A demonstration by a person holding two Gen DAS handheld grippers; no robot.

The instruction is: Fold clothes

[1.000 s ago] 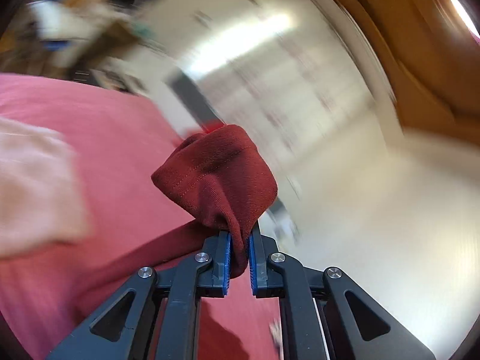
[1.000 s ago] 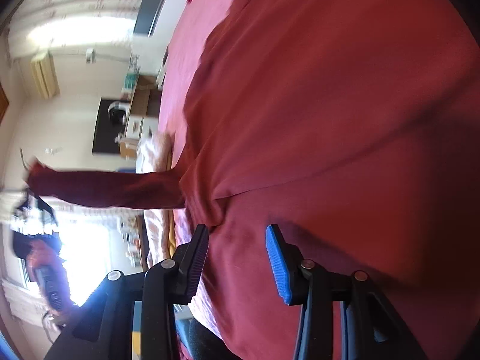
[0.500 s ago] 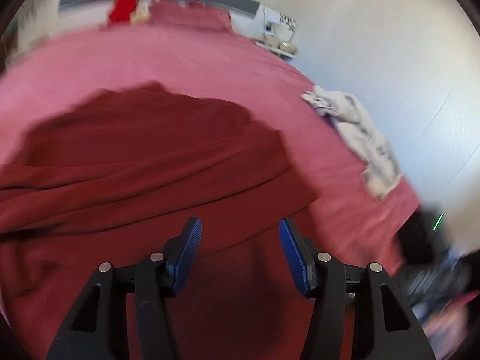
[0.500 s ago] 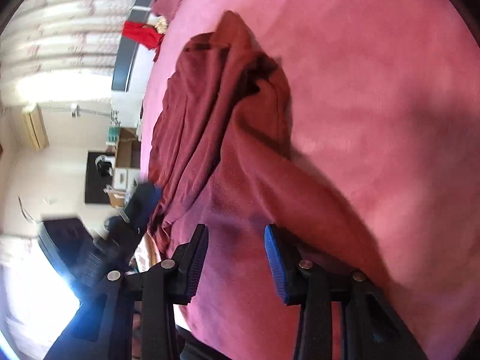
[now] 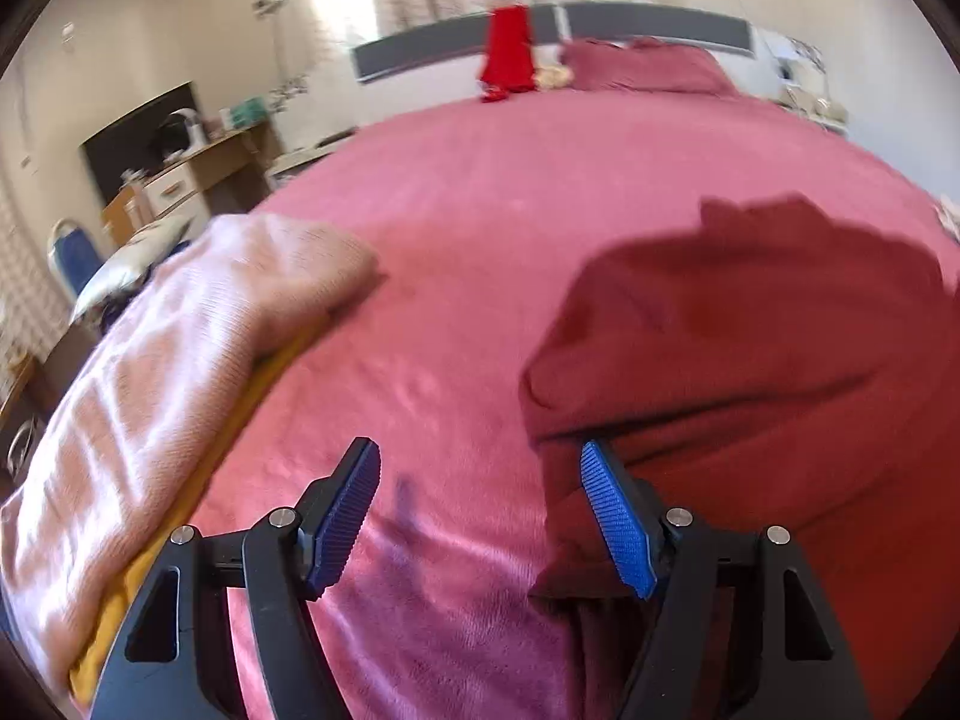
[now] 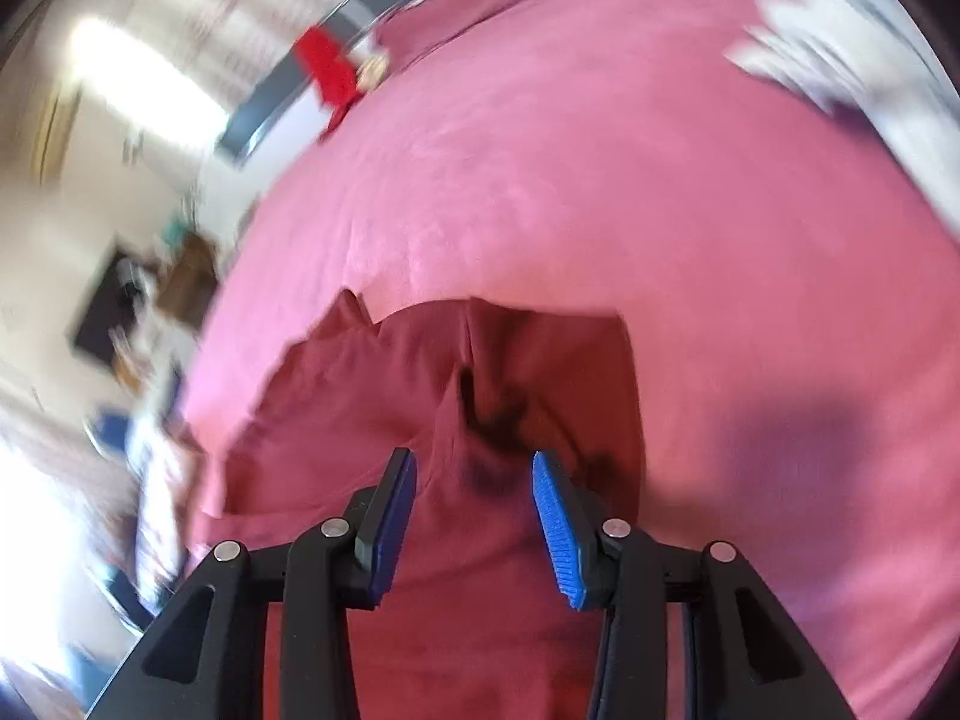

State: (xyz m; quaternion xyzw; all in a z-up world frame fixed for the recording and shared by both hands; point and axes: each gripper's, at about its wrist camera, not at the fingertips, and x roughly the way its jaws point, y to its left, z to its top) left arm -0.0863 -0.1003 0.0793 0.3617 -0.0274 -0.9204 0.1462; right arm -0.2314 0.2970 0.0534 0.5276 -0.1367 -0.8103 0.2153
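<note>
Both claws stand spread wide with nothing between their blue pads: the left claw (image 5: 480, 516) hangs over bare bedspread, the right claw (image 6: 474, 510) just above the dark red garment (image 6: 456, 420). A pink bedspread (image 5: 510, 192) covers the bed and fills most of each view. In the left view the dark red garment lies bunched at 3 o'clock, its near edge touching the claw's right finger. A folded pale pink knit (image 5: 180, 348) rests at 9 o'clock on something yellow (image 5: 198, 468), perhaps another folded piece. At 12 o'clock a grey headboard (image 5: 654, 30) carries a bright red cloth (image 5: 507, 54), with curtains behind. A wooden desk (image 5: 198, 174) with clutter stands at 10 o'clock. The right view is blurred.
</note>
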